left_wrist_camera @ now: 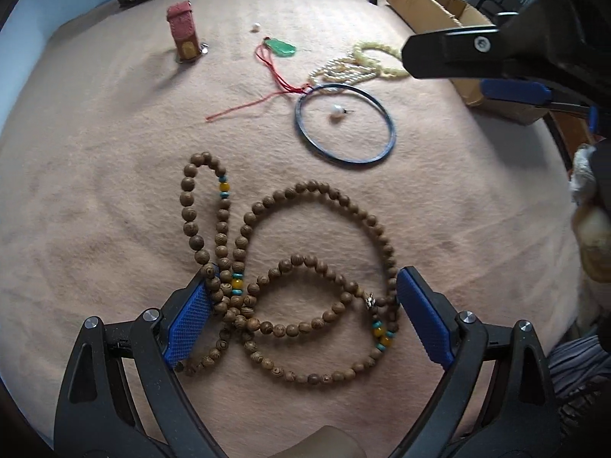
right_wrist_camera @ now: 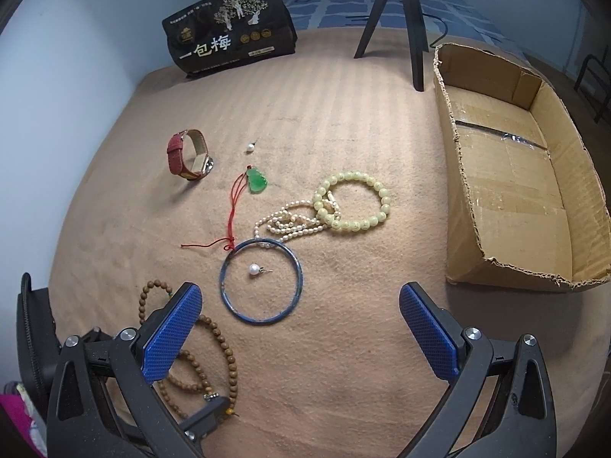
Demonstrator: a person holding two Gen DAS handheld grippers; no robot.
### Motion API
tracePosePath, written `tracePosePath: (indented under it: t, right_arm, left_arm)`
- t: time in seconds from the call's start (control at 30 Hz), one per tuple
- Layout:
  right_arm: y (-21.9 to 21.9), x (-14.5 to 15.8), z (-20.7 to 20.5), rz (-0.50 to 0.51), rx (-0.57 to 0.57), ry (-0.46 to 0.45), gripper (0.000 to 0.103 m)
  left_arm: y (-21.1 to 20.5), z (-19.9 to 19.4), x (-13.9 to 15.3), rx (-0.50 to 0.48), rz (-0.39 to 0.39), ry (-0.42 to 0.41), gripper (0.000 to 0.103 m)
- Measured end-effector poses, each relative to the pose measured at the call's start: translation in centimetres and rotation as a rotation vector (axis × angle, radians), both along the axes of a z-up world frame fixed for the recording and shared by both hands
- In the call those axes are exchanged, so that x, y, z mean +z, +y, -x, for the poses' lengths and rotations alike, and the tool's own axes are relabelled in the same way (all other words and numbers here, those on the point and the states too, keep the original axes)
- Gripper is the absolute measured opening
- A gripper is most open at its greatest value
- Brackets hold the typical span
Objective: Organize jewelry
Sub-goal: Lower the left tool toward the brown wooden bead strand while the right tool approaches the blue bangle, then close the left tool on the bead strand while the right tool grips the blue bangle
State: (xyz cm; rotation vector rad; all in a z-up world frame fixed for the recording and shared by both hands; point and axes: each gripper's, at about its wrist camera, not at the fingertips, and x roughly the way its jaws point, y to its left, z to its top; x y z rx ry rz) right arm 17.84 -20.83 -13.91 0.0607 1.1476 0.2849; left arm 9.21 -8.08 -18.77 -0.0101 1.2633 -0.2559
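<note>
My left claw's (left_wrist_camera: 301, 316) blue pad hides part of the wooden bead necklace (left_wrist_camera: 305, 255). Beyond it, my right claw (left_wrist_camera: 473, 53) covers the yellow bracelet's (left_wrist_camera: 376, 53) far side.

1. The brown wooden bead strand (left_wrist_camera: 305, 305), with yellow and turquoise spacers, lies looped near-left.
2. The dark blue bangle (right_wrist_camera: 261, 281) lies flat in the centre, ringing a pearl earring (right_wrist_camera: 255, 269).
3. The white pearl necklace (right_wrist_camera: 290, 221) overlaps the pale green bead bracelet (right_wrist_camera: 353, 202).
4. The jade pendant (right_wrist_camera: 256, 181) trails a red cord.
5. The red watch (right_wrist_camera: 189, 154) stands far-left, near another pearl earring (right_wrist_camera: 250, 147).
6. An open cardboard box (right_wrist_camera: 515, 175) lies right.
</note>
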Motion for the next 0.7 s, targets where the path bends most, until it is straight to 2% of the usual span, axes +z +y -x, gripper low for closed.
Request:
tracePosePath:
  t: [0.17, 0.37, 0.47, 0.6, 0.7]
  right_arm:
    - [0.0, -0.3, -0.1, 0.0, 0.001, 0.008, 0.103]
    - [0.1, -0.5, -0.2, 0.003, -0.003, 0.012, 0.103]
    - [0.2, -0.6, -0.1, 0.007, -0.001, 0.015, 0.103]
    - [0.9, -0.9, 0.0, 0.034, 0.025, 0.013, 0.103]
    - [1.8, -1.4, 0.1, 0.058, 0.051, 0.015, 0.103]
  left_arm:
    - [-1.1, 0.0, -0.4, -0.017, -0.052, -0.001, 0.097]
    - [-2.9, 0.3, -0.6, -0.034, -0.14, -0.044, 0.099]
    - [-2.4, 0.1, -1.0, -0.004, -0.178, -0.046, 0.099]
    - [-0.2, -0.7, -1.2, 0.043, -0.154, -0.026, 0.096]
    - [0.4, -0.7, -0.9, 0.037, -0.153, -0.04, 0.087]
